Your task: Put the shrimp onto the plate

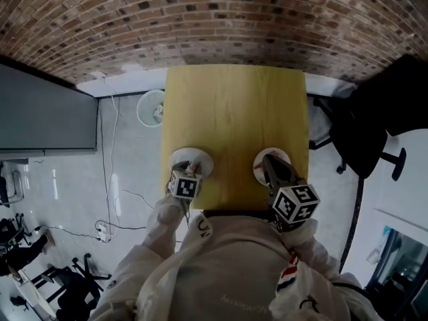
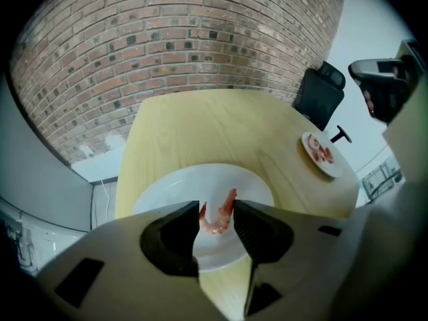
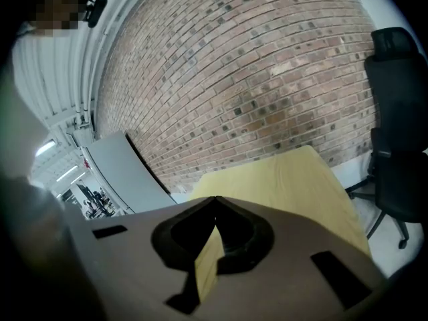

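Left gripper (image 2: 217, 204), jaws apart, straddling shrimp (image 2: 215, 225) on plate (image 2: 167, 186) at table's (image 1: 234, 112) 7 o'clock; right gripper (image 3: 214, 199), jaws together, empty, at 5 o'clock.

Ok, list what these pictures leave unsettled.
- Head view: the left gripper covers the middle of the left plate.
- Head view: the right gripper covers most of the right plate.
- Left gripper view: whether the pads press the shrimp or it lies loose on the left plate.
- Left gripper view: the right plate's red pieces are too small to count.
- Right gripper view: the gripper's body hides both plates.
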Available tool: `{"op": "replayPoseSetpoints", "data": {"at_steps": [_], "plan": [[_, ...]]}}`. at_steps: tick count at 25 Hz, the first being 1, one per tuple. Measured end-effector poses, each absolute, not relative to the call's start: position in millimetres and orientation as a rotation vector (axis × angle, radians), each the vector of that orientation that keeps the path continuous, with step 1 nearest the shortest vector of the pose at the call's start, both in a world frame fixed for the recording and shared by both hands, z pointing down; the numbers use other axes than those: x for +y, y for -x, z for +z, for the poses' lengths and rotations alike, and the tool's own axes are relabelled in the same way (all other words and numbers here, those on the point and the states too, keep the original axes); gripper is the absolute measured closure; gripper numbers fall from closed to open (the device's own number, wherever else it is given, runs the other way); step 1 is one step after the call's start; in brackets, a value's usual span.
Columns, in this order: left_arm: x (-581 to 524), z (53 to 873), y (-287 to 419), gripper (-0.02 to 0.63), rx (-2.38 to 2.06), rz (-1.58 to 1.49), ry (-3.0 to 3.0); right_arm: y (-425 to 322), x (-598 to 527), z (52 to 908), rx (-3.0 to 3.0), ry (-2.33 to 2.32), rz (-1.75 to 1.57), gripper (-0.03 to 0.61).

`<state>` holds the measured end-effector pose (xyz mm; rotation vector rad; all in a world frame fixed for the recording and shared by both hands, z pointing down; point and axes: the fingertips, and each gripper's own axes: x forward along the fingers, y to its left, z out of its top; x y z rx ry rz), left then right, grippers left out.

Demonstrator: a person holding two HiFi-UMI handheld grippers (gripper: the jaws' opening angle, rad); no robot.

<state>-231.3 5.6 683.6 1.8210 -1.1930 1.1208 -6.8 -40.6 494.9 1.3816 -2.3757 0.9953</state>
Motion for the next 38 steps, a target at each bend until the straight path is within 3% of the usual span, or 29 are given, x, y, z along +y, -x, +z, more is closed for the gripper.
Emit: {"op": "replayPoseSetpoints", "data": {"at_steps": [20, 38], "plan": [[6.4, 667.7, 168.8, 0.454, -1.149, 1.156, -1.922, -59.2, -17.2, 492.7, -2.339, -1.529, 1.053, 0.554], [7.8, 649.7, 34.4, 0.454, -0.969, 1.216, -2.101, -171.2, 23.5, 492.7, -2.254, -1.762, 1.102, 0.554]]}}
